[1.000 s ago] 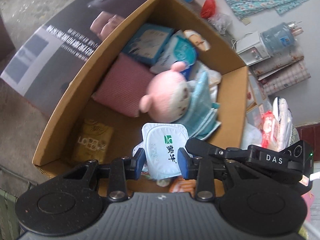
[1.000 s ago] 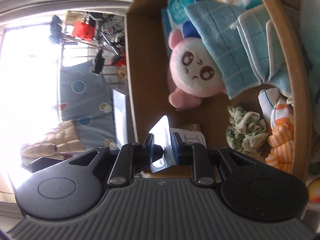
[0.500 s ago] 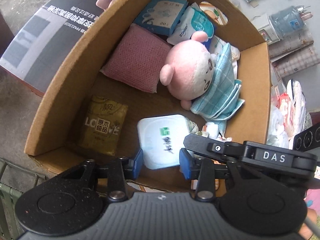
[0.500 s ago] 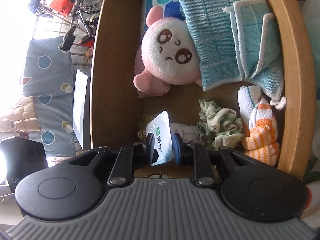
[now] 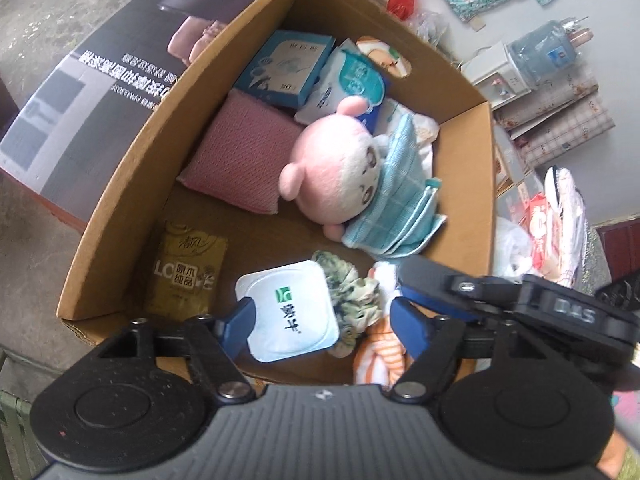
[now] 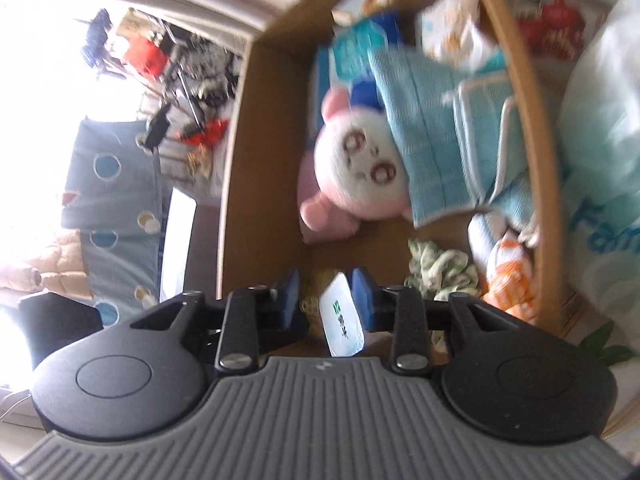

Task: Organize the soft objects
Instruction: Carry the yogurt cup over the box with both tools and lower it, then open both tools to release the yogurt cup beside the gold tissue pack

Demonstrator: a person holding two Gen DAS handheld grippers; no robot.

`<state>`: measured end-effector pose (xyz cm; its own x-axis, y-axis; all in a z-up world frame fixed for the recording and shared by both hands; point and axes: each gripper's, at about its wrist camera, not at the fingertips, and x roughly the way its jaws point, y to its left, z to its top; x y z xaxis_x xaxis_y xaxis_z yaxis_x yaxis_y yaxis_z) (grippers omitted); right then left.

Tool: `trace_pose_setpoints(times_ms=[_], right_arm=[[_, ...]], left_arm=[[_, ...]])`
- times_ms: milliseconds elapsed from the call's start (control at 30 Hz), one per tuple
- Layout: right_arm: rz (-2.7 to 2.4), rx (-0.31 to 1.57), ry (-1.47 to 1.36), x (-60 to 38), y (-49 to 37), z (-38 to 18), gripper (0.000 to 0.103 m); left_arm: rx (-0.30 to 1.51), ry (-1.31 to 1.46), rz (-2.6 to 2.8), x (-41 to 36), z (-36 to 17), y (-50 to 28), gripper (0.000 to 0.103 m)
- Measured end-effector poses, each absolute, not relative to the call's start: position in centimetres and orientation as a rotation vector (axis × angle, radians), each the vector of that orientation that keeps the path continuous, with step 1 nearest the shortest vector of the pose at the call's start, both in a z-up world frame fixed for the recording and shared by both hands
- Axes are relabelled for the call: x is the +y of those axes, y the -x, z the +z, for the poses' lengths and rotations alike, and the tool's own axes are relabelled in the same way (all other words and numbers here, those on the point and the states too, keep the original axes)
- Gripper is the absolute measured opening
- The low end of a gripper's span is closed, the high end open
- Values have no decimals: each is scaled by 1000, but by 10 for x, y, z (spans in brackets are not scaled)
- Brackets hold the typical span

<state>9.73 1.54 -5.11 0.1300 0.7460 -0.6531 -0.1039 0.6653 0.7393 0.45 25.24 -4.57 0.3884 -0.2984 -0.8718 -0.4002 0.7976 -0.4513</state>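
White pouch (image 5: 289,312) lies in cardboard box (image 5: 132,184); both tongs open (left (image 5: 320,322), right (image 6: 326,300))

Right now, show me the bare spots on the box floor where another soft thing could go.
Bare cardboard shows between the pink pad, the gold pack and the plush toy. The right side is crowded: blue towel, green scrunchie, orange cloth. The white pouch fills the near edge.

plush toy (image 6: 360,176) motion-blurred, towel (image 6: 432,128) smeared
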Motion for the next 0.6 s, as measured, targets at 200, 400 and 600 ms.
trace_pose_setpoints(times_ms=[200,400,600], right_arm=[[642,1203,-586,-14,-94,-17,53],[630,1180,-608,-29,-92,-18,53],[675,1259,-617,-7,-100,-30,53]], left_arm=[[1137,699,91,245,-34,-3,87],[1074,718,178,240,-21,7,88],[1004,743,288,249,1,27,88]])
